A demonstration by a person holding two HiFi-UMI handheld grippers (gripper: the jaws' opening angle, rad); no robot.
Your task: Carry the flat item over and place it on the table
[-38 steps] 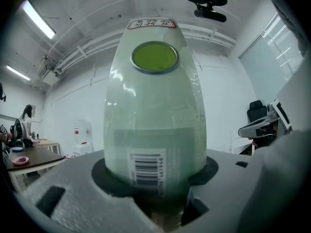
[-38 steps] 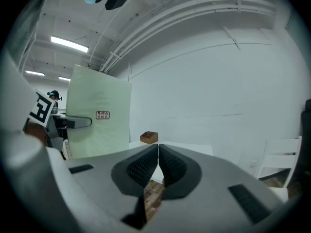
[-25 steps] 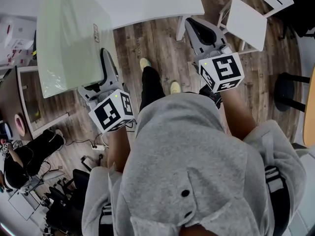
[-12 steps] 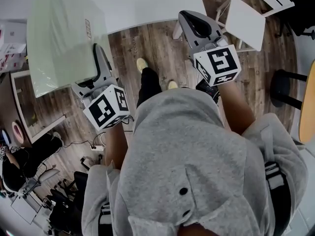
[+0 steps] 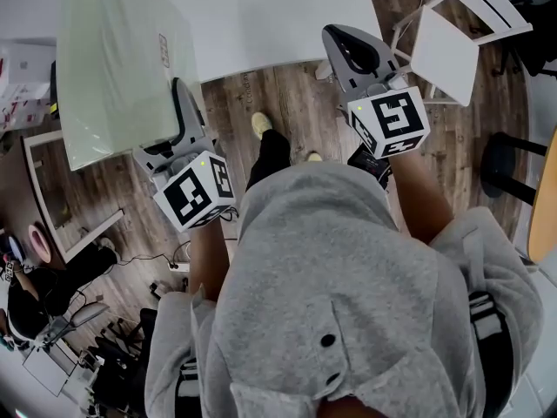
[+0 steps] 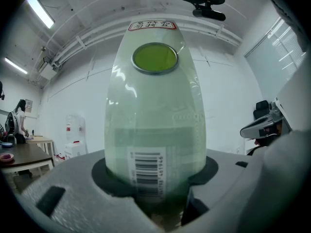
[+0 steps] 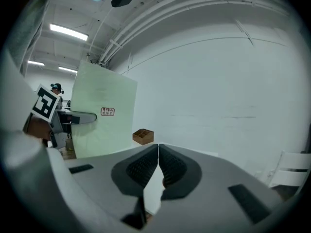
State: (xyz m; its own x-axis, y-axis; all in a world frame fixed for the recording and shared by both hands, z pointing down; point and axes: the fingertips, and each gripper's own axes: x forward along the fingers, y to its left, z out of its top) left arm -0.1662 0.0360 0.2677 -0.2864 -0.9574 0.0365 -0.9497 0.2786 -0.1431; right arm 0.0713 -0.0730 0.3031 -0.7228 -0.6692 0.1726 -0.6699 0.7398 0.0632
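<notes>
We hold the pale green board (image 5: 117, 59) clamped at its near edge in the left gripper (image 5: 180, 103), raised by the white table (image 5: 278, 16). Our right gripper (image 5: 346, 46) has its jaws pressed together, empty

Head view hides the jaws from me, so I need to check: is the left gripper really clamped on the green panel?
Observer: Yes. In the left gripper view the left gripper has its jaws closed on the panel, right at its barcode.
Operator: And the right gripper?
Observer: The right gripper is shut, pads together, nothing between them.
Operator: Anything ahead that I miss?
Observer: The right gripper view shows a small brown box just past the panel's edge.
</notes>
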